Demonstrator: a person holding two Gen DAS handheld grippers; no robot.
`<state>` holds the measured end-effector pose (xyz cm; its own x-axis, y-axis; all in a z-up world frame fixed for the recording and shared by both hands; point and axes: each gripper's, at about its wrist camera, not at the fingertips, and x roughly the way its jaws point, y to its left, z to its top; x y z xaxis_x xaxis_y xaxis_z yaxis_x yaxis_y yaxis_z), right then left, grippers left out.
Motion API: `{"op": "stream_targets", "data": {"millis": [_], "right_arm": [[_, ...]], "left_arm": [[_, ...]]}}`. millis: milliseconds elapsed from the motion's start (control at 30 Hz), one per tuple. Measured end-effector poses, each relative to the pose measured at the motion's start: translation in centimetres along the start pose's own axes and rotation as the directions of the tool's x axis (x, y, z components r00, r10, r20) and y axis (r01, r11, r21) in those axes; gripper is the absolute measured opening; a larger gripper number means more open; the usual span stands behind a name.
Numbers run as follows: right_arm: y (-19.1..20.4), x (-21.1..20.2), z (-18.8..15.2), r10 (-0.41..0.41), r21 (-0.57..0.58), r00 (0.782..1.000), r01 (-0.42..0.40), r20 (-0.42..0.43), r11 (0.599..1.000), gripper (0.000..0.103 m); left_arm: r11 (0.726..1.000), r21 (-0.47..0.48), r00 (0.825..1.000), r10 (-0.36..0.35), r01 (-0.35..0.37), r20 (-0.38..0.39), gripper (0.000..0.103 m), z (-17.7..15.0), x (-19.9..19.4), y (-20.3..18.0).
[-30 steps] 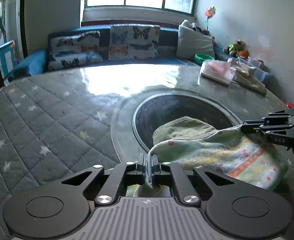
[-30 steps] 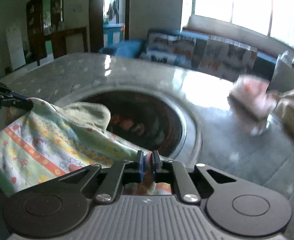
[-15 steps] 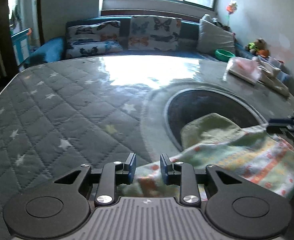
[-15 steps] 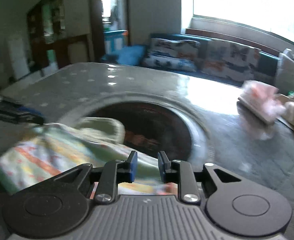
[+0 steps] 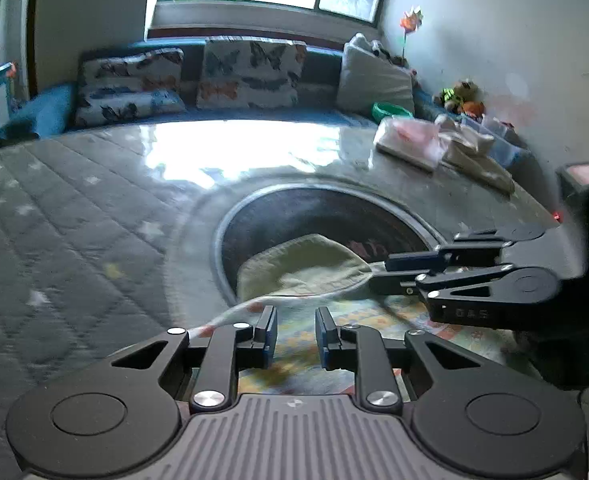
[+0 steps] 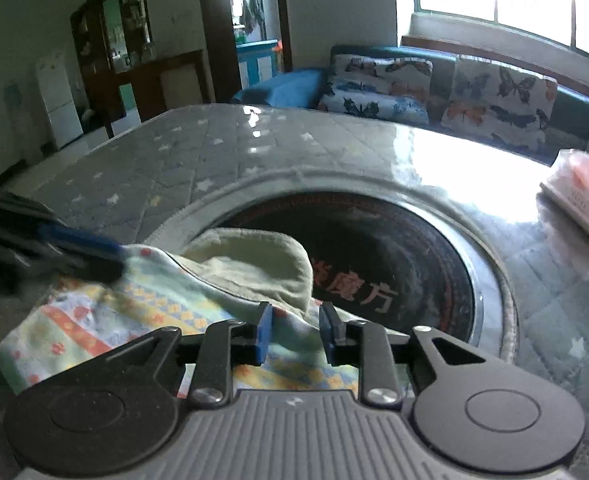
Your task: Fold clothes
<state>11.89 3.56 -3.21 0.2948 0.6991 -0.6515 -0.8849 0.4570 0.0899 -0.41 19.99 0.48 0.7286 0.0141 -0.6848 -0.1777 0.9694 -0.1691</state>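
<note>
A small patterned garment (image 5: 294,284) with a pale green lining (image 6: 254,264) lies crumpled on the quilted grey table (image 5: 74,240), partly over its round dark inset (image 6: 394,248). My left gripper (image 5: 294,316) is open and its jaws are closing a little. The garment's edge shows in the gap, and the pads do not press on it. My right gripper (image 6: 294,316) is open and its jaws are still opening, with the garment's other edge loose between them. Each gripper shows in the other view: the right gripper (image 5: 390,270) at the right, the left gripper (image 6: 86,256) blurred at the left.
A folded pink pile (image 5: 410,140) and a beige cloth (image 5: 474,152) lie at the table's far right. A sofa with butterfly cushions (image 5: 250,72) stands behind the table. A dark device with a red light (image 5: 586,200) is at the right edge.
Both grippers were shut on the garment's edges and have let go. The garment has dropped onto the table. Both hands have shifted sideways.
</note>
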Motion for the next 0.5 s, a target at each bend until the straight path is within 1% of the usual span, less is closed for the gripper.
{"op": "stream_targets", "data": {"millis": [100, 200, 400, 500], "right_arm": [[1.1, -0.8, -0.2, 0.038, -0.049, 0.999, -0.038, 0.004, 0.998, 0.026], [2.7, -1.1, -0.8, 0.08, -0.106, 0.997, -0.08, -0.009, 0.991, 0.026], [5.2, -2.5, -2.3, 0.154, -0.158, 0.988, -0.157, -0.034, 0.975, 0.026], [6.2, -3.7, -3.3, 0.177, -0.181, 0.983, -0.182, -0.044, 0.966, 0.026]], "left_arm": [[1.0, -0.027, 1.0, 0.006, -0.006, -0.018, 0.023, 0.0, 1.5, 0.4], [0.998, -0.064, 0.999, -0.007, 0.004, -0.033, 0.023, -0.2, 2.0, 1.2], [0.998, -0.062, 0.999, -0.002, -0.001, -0.038, 0.023, -0.5, 1.9, 1.3], [0.998, -0.061, 0.999, 0.003, -0.005, -0.037, 0.023, -0.4, 2.0, 1.3]]}}
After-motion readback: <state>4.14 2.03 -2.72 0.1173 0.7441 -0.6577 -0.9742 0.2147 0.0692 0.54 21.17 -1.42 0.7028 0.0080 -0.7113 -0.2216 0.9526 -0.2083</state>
